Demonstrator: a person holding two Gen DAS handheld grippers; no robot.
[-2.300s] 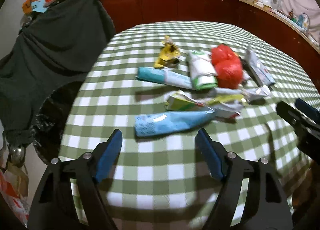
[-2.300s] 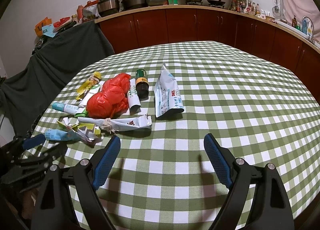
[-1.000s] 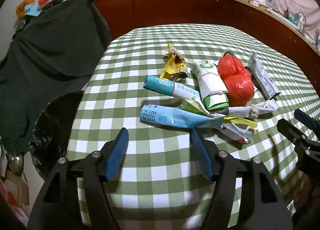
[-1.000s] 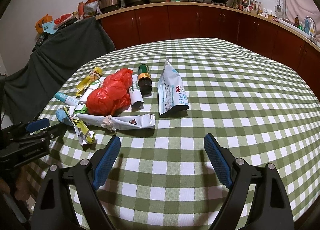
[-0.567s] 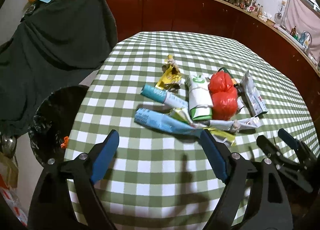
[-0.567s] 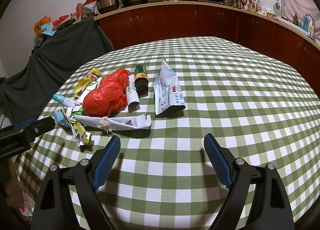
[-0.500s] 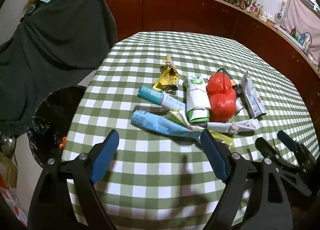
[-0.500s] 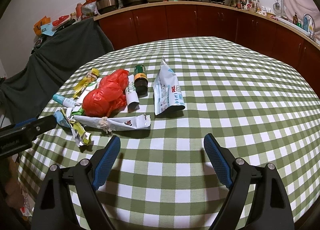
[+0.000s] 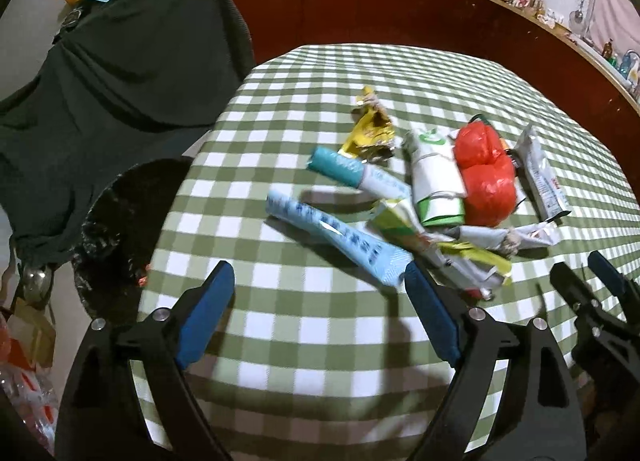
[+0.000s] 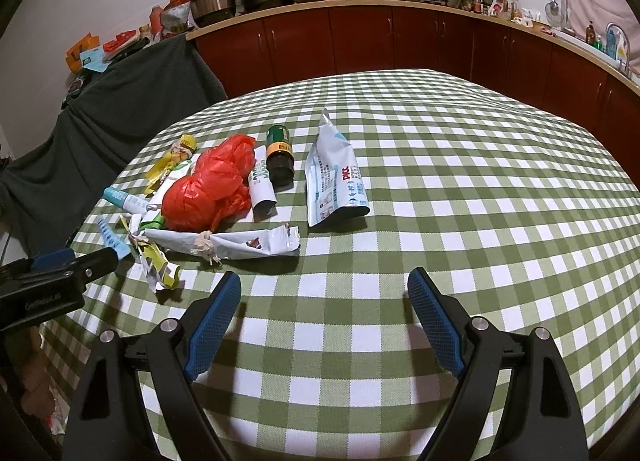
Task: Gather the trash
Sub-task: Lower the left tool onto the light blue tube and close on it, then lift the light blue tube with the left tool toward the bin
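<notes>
Left wrist camera looks steeply down over the table (image 9: 304, 357) edge, close above the trash pile (image 9: 420, 197). Right wrist camera faces the counter (image 10: 360, 5) across the table, the pile (image 10: 216, 197) at its left; both share it.

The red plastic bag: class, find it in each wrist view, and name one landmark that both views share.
Left wrist view: red plastic bag right of centre, among the wrappers.
Right wrist view: red plastic bag left of centre, beside the dark bottle.
Shared landmark: the knotted white wrapper just in front of it.
</notes>
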